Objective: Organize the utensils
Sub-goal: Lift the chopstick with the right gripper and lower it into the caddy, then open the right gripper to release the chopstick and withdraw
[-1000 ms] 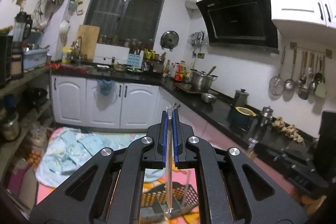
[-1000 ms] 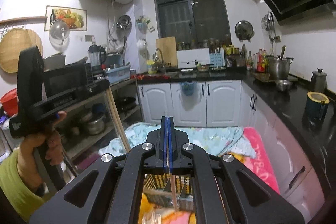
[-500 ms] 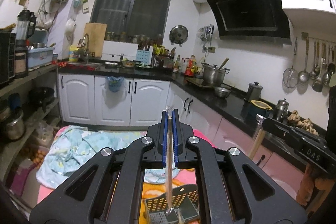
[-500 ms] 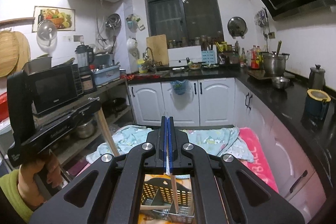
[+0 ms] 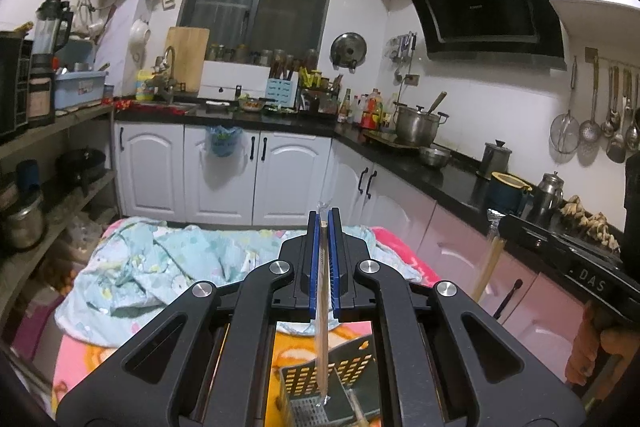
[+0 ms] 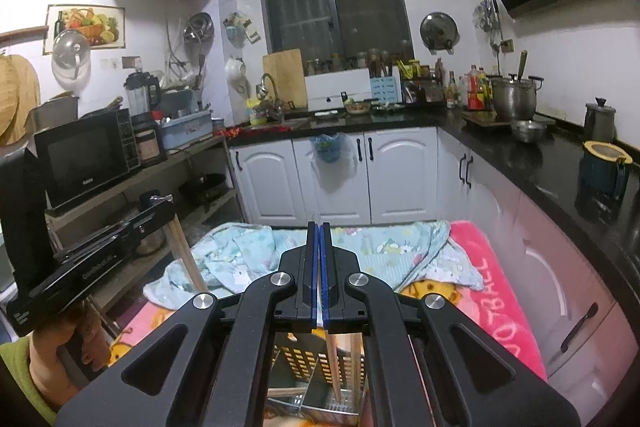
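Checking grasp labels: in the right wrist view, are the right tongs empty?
No: the right tongs are shut on a wooden chopstick whose lower end hangs down into the perforated utensil caddy.

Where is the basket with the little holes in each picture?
Left wrist view: the perforated utensil basket sits bottom centre, below the left gripper's fingers.
Right wrist view: it appears bottom centre too, behind the held chopstick.
Shared landmark: the steel pot on the counter.
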Demonstrator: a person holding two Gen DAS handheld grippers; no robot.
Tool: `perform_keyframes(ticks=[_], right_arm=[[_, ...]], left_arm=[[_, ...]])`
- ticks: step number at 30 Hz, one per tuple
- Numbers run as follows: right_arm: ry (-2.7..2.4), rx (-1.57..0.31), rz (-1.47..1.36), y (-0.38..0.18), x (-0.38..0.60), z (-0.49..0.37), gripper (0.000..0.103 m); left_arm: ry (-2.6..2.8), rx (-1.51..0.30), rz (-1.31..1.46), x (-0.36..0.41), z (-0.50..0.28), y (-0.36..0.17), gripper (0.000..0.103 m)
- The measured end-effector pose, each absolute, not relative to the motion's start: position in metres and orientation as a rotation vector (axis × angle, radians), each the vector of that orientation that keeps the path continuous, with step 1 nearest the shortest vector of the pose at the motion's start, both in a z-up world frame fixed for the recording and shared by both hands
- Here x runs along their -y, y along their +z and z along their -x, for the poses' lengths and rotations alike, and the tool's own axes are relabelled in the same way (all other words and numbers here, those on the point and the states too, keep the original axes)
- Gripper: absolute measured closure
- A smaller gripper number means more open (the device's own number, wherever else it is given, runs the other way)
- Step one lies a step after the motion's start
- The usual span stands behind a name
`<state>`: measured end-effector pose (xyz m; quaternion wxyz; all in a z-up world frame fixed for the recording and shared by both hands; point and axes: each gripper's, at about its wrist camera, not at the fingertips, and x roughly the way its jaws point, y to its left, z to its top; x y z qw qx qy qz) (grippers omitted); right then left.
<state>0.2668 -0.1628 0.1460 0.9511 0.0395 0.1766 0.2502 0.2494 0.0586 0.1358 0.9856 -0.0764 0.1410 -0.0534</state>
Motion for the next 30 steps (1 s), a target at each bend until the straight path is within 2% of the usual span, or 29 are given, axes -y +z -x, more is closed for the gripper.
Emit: perform_keyframes(ticks=[9, 11, 12, 13, 14, 17, 18, 20, 22, 25, 29, 30], right_arm=[[0.489, -0.44, -0.084, 0.118, 0.156, -0.278, 0.101], [0.481, -0.463, -0.08, 0.113, 0.155, -0.279, 0.095], [0.476, -0.468, -0.081, 0.111, 0.156, -0.28, 0.086], [0.473, -0.471, -0.082, 0.109, 0.157, -0.279, 0.075], [0.469, -0.47, -0.084, 0.108, 0.159, -0.278, 0.073], [0.462, -0.468, -0.091, 0.105, 0.164, -0.274, 0.07], [0.459, -0.468, -0.093, 0.104, 0.167, -0.272, 0.067], [0.451, -0.463, -0.089, 0.103, 0.171, -0.268, 0.062], [0.442, -0.458, -0.079, 0.101, 0.175, -0.261, 0.058], [0.442, -0.453, -0.075, 0.099, 0.182, -0.251, 0.054], [0.438, -0.462, -0.069, 0.097, 0.193, -0.233, 0.048], [0.436, -0.463, -0.068, 0.097, 0.195, -0.229, 0.047]], left_arm=[[-0.12, -0.37, 0.183, -0.064, -0.259, 0.108, 0.101], [-0.123, -0.39, 0.192, -0.066, -0.259, 0.102, 0.1], [-0.12, -0.399, 0.196, -0.067, -0.259, 0.099, 0.098], [-0.121, -0.406, 0.205, -0.068, -0.257, 0.097, 0.092], [-0.12, -0.41, 0.211, -0.069, -0.256, 0.096, 0.079], [-0.124, -0.408, 0.227, -0.072, -0.248, 0.095, 0.066], [-0.119, -0.405, 0.229, -0.073, -0.244, 0.096, 0.063], [-0.116, -0.395, 0.238, -0.076, -0.235, 0.097, 0.05], [-0.118, -0.382, 0.239, -0.078, -0.225, 0.099, 0.043], [-0.112, -0.359, 0.232, -0.079, -0.206, 0.099, 0.022], [-0.126, -0.368, 0.244, -0.079, -0.186, 0.094, 0.011], [-0.128, -0.374, 0.247, -0.079, -0.183, 0.092, 0.011]])
